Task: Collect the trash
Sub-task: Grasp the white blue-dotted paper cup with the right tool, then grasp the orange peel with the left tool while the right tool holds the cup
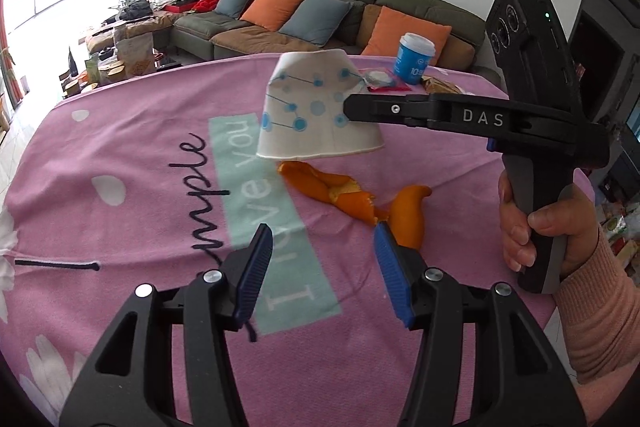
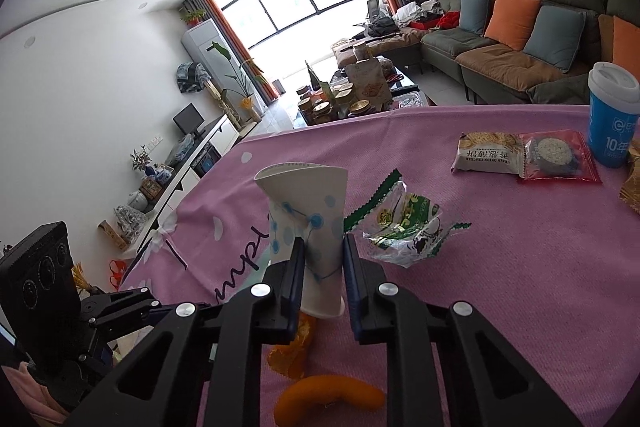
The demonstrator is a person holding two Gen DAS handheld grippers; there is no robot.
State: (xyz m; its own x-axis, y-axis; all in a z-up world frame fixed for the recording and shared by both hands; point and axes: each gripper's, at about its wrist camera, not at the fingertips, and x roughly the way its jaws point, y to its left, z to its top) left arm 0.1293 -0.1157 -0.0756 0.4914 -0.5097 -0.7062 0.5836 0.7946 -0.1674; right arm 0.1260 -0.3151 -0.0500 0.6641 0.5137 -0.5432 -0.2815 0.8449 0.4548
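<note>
right gripper (image 2: 322,259) clamps flattened paper cup (image 1: 316,111) aloft over orange peel (image 1: 352,197), rim toward cloth, axis near-upright; left gripper (image 1: 324,267) spread, unloaded.

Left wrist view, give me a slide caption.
Right gripper lifts squashed paper cup above orange peel; left gripper open.

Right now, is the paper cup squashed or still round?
Squashed: the right gripper pinches the paper cup flat, and its rim is folded.
</note>
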